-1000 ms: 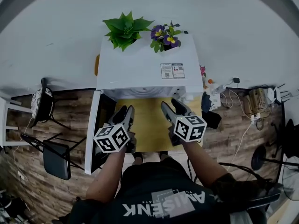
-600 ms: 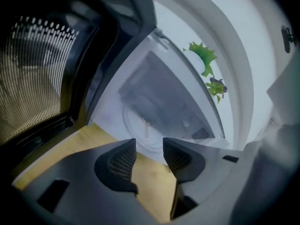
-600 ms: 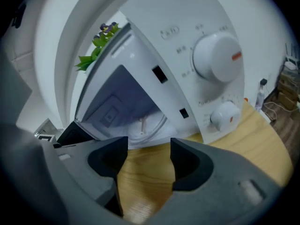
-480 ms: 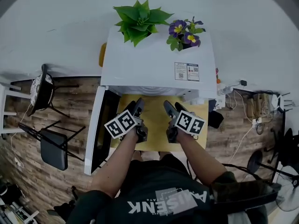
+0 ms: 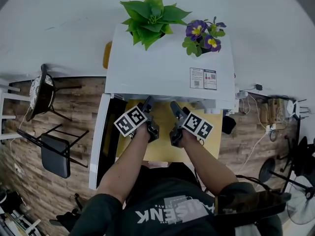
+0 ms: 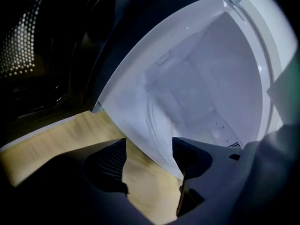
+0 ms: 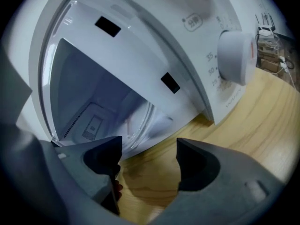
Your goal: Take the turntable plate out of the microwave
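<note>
Inside the white microwave the turntable plate lies flat on the cavity floor. It is a clear glass disc whose curved rim shows in both gripper views, close to the front edge of the opening. Nothing can be seen standing on the plate, and the rest of the pale cavity holds only a vent panel on one wall. The door is swung fully open to the left, its dark perforated window facing the person's left arm.

Both grippers hover over the yellow wooden table, right in front of the open cavity and pointing down into it. The left gripper has just been spreading its jaws. They stand wide apart with nothing between them; only the table top and the plate's rim show through the gap. The right gripper has likewise just been spreading its jaws. They stand wide and empty, short of the plate, with bare table between them.

On the microwave's front, right of the opening, sits a round white dial. On its top stand a green leafy plant and a small pot of purple and yellow flowers, side by side at the back edge.
</note>
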A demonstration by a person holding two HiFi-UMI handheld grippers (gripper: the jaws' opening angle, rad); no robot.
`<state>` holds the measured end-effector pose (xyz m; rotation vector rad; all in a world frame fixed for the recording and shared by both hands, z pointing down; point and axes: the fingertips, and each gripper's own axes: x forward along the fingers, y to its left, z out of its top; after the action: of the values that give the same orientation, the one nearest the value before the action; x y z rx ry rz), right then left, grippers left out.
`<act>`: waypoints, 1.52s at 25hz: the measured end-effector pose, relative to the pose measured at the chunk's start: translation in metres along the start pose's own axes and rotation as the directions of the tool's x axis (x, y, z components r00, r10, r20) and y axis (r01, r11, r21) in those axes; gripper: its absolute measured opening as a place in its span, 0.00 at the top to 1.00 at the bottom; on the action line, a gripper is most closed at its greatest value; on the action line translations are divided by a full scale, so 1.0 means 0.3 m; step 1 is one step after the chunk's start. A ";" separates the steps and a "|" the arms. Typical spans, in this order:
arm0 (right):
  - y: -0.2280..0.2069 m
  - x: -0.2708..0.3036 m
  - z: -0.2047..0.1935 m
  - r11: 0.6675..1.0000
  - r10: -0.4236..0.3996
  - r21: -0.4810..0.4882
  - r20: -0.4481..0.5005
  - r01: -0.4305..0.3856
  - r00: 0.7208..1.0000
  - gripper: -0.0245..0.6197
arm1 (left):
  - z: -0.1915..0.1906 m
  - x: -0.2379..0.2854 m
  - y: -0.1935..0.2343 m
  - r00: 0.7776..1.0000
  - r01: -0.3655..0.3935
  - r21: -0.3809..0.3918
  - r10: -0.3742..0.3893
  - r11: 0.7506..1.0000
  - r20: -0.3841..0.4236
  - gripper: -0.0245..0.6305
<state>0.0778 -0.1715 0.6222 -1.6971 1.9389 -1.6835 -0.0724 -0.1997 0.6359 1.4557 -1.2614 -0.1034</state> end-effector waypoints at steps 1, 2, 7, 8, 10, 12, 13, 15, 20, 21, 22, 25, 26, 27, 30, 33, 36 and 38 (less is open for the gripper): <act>-0.001 0.007 0.003 1.000 -0.008 0.007 0.006 0.008 1.000 0.42 | 0.001 0.012 0.005 1.000 -0.005 -0.012 0.005 1.000 0.000 0.52; -0.003 0.014 0.008 1.000 -0.018 0.018 0.014 0.017 1.000 0.42 | 0.003 0.023 0.007 1.000 -0.007 -0.020 0.007 1.000 0.001 0.52; -0.007 0.057 0.026 0.998 -0.055 0.046 0.047 0.053 0.997 0.42 | 0.015 0.060 0.010 0.999 -0.035 -0.023 0.035 0.999 -0.002 0.52; -0.006 0.066 0.023 0.997 -0.058 0.049 0.044 0.056 0.997 0.42 | 0.014 0.064 0.015 0.999 -0.048 -0.022 0.048 0.999 -0.007 0.52; -0.010 0.082 0.013 0.996 -0.065 0.057 0.035 0.063 0.997 0.42 | 0.010 0.067 0.023 0.998 -0.061 -0.027 0.061 0.998 -0.020 0.52; -0.015 0.097 0.006 0.995 -0.066 0.071 0.026 0.064 0.997 0.42 | 0.009 0.069 0.027 0.998 -0.053 -0.034 0.051 0.998 -0.042 0.52; -0.019 0.103 0.003 0.995 -0.066 0.078 0.022 0.064 0.998 0.42 | 0.010 0.070 0.028 0.998 -0.046 -0.032 0.044 0.998 -0.054 0.52; -0.028 0.109 0.002 0.994 -0.072 0.084 0.023 0.070 0.997 0.42 | 0.010 0.070 0.028 0.997 -0.035 -0.021 0.034 0.999 -0.071 0.52; -0.036 0.106 -0.003 0.993 -0.067 0.099 0.027 0.064 0.997 0.42 | -0.013 0.054 0.029 0.997 -0.015 0.019 0.017 1.000 -0.077 0.52; -0.036 0.106 -0.004 0.993 -0.065 0.098 0.024 0.062 0.998 0.42 | -0.017 0.051 0.032 0.997 -0.015 0.015 0.017 1.000 -0.078 0.52; -0.036 0.106 -0.004 0.993 -0.063 0.097 0.021 0.061 0.998 0.42 | -0.022 0.049 0.034 0.997 -0.016 0.011 0.017 1.000 -0.081 0.52; -0.036 0.108 -0.009 0.991 -0.060 0.122 0.013 0.058 0.998 0.42 | -0.028 0.055 0.036 0.995 -0.013 0.004 0.013 1.000 -0.102 0.52; -0.034 0.111 -0.011 0.989 -0.060 0.137 0.012 0.057 0.998 0.42 | -0.029 0.056 0.034 0.994 -0.006 0.001 0.006 1.000 -0.108 0.52; -0.031 0.116 -0.012 0.987 -0.059 0.150 0.014 0.056 0.998 0.42 | -0.029 0.058 0.030 0.994 0.000 0.000 0.000 1.000 -0.110 0.52; -0.020 0.137 -0.003 0.985 -0.060 0.166 0.023 0.056 0.998 0.42 | -0.029 0.064 0.018 0.995 0.004 0.015 -0.002 1.000 -0.103 0.51; -0.019 0.142 -0.001 0.982 -0.062 0.177 0.011 0.059 0.998 0.42 | -0.034 0.067 0.011 0.995 0.001 0.046 0.004 0.999 -0.098 0.51; -0.018 0.142 -0.009 0.982 -0.059 0.179 -0.011 0.060 0.998 0.42 | -0.036 0.066 0.011 0.995 0.001 0.000 -0.001 1.000 -0.104 0.51; -0.018 0.141 -0.013 0.983 -0.054 0.173 -0.015 0.056 0.998 0.42 | -0.039 0.063 0.011 0.995 0.004 -0.013 -0.006 1.000 -0.104 0.55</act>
<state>0.0624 -0.1987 0.6513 -1.6955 1.7070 -1.8237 -0.0588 -0.2048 0.6528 1.4352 -1.1704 -0.0384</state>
